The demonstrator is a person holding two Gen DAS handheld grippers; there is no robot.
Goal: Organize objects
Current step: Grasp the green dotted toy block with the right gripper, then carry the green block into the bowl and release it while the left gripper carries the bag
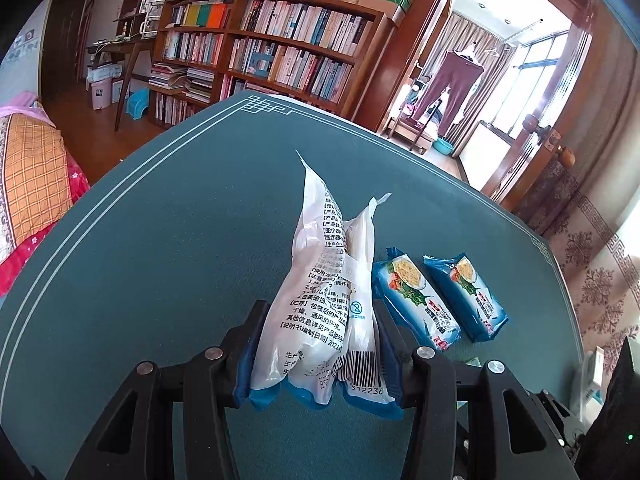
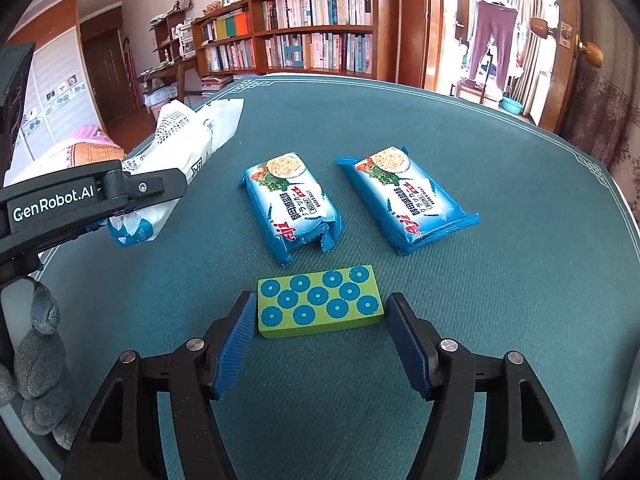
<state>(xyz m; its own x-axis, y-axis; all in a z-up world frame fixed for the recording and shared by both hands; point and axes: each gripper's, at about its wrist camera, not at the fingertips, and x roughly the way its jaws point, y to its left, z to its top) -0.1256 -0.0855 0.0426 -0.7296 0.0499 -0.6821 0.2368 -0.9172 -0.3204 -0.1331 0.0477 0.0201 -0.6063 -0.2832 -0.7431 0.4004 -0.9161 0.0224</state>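
The right gripper (image 2: 320, 320) stands with its jaws apart over the green table (image 2: 520, 208), a green block (image 2: 320, 304) lying flat between its blue pads (image 2: 236, 340). The block sits just inside the fingertips; a narrow gap shows on the right side, and on the left the pad comes close to the block's end, though whether it touches cannot be told. The block's top face carries ten blue ring marks in three staggered rows.

Beyond the block, toward the far edge of the table, two blue cracker packets lie side by side and apart: the left cracker packet (image 2: 292, 204) nearest the block, the right cracker packet (image 2: 404, 200) farther toward the table's right edge. Each bears a picture of crackers and greens, red lettering, and lines of Chinese and Japanese characters too small to read surely.

The left gripper (image 1: 320, 344) is clamped on a white plastic bag (image 1: 320, 288), crumpled between its pads and held above the table's left side. The bag shows black Chinese print, a barcode, the digits "S12236" and "2021". The gripper's side reads "GenRobot.AI" in the right wrist view.
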